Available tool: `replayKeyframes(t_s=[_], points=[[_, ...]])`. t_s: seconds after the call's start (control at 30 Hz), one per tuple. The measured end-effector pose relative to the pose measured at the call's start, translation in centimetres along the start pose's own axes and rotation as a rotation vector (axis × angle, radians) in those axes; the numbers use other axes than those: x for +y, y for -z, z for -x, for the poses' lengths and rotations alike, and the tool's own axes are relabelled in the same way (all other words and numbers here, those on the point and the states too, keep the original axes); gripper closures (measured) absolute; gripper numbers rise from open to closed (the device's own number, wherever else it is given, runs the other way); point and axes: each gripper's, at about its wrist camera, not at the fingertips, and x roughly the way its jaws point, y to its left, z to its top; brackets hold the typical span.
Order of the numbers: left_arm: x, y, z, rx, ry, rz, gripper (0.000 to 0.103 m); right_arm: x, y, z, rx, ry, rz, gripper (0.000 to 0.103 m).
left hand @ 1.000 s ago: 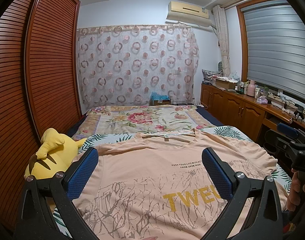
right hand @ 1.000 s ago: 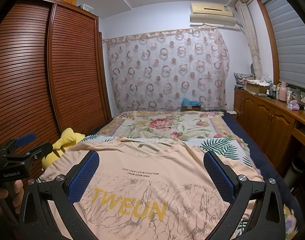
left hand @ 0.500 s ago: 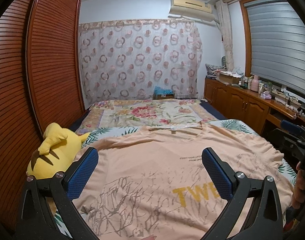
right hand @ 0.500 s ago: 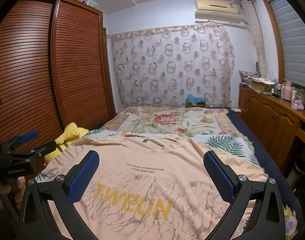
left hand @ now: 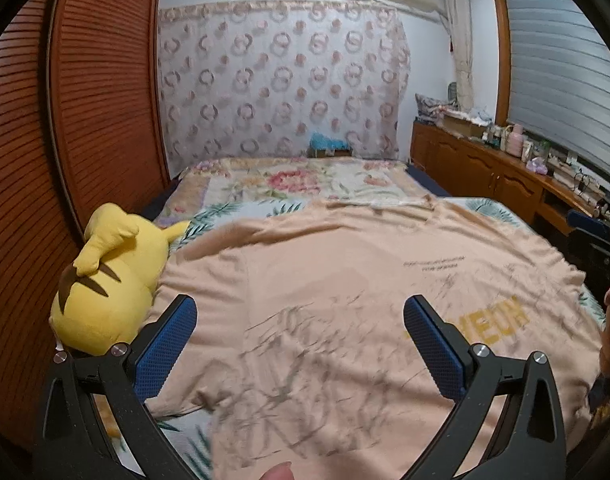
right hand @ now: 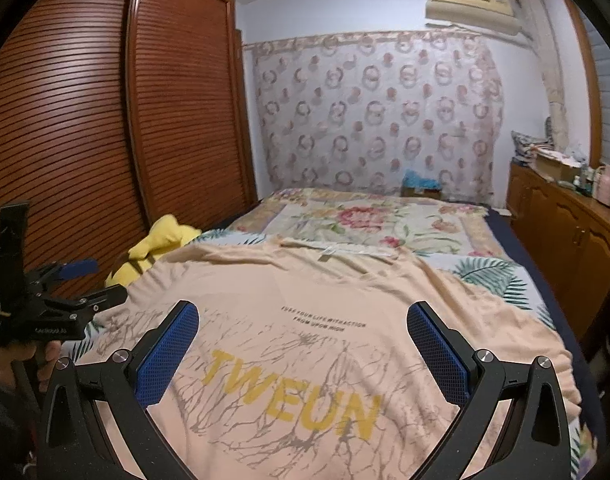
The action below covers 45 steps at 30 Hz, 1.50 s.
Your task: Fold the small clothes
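Two grippers, left gripper (left hand: 299, 344) and right gripper (right hand: 303, 350), spread wide above one T-shirt (right hand: 313, 320).

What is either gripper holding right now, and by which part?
Nothing. The left gripper and the right gripper are both wide open above the peach T-shirt, which lies flat on the bed; no cloth is between the fingers.

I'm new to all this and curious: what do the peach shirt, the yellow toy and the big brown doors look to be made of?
T-shirt: soft knit, probably cotton; matte, wrinkles, printed lettering.
Yellow plush toy: fuzzy fabric, seemingly stuffed, rounded and squashy.
Wardrobe doors: seemingly varnished wood; glossy slatted louvres, though laminate is possible.
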Motion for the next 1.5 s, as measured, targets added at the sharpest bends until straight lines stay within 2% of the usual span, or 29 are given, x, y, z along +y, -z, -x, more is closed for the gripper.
replayKeyframes(t_s=[0.27,0.4,0.53,0.73,0.93,0.97,1.1,1.13,1.2,1.23,1.27,1.43,1.5], points=[[4.9,1.7,-1.6,0.054,-0.043,0.018,0.001,-0.9,-0.3,-3.4,0.103,-0.065,0.023,0.0],[7.5,2.3,-2.7,0.103,-0.056,0.043,0.016,-1.3,-0.7,-5.4,0.16,-0.098,0.037,0.0],[10.5,3.0,-4.5,0.169,-0.077,0.096,0.038,-0.9,-1.6,-7.0,0.217,-0.132,0.078,0.0],[13.6,3.8,-6.6,0.251,-0.087,0.171,0.044,-0.7,-2.8,-8.7,0.278,-0.197,0.087,0.0],[14.9,4.7,-7.7,0.331,-0.039,0.202,0.048,-1.3,-3.2,-8.6,0.296,-0.216,0.103,0.0],[14.9,4.8,-7.6,0.33,-0.031,0.209,0.05,-1.5,-3.3,-8.4,0.296,-0.217,0.104,0.0],[14.7,4.9,-7.3,0.32,0.018,0.215,0.072,-2.3,-3.7,-7.8,0.294,-0.219,0.099,0.0],[14.5,4.9,-7.3,0.317,0.02,0.207,0.074,-2.4,-3.7,-7.8,0.293,-0.219,0.099,0.0],[14.3,4.7,-7.1,0.312,-0.004,0.182,0.08,-2.5,-3.7,-7.8,0.293,-0.217,0.098,0.0],[14.2,4.6,-7.0,0.309,-0.023,0.167,0.09,-2.4,-3.6,-7.6,0.29,-0.217,0.095,0.0],[14.2,4.5,-6.9,0.303,-0.048,0.153,0.096,-1.7,-3.2,-8.0,0.286,-0.214,0.092,0.0],[13.3,3.5,-5.4,0.239,-0.069,0.108,0.099,-1.1,-2.2,-7.9,0.276,-0.214,0.059,0.0],[12.8,2.7,-4.6,0.2,-0.043,0.108,0.099,-1.1,-2.3,-7.6,0.27,-0.211,0.056,0.0]])
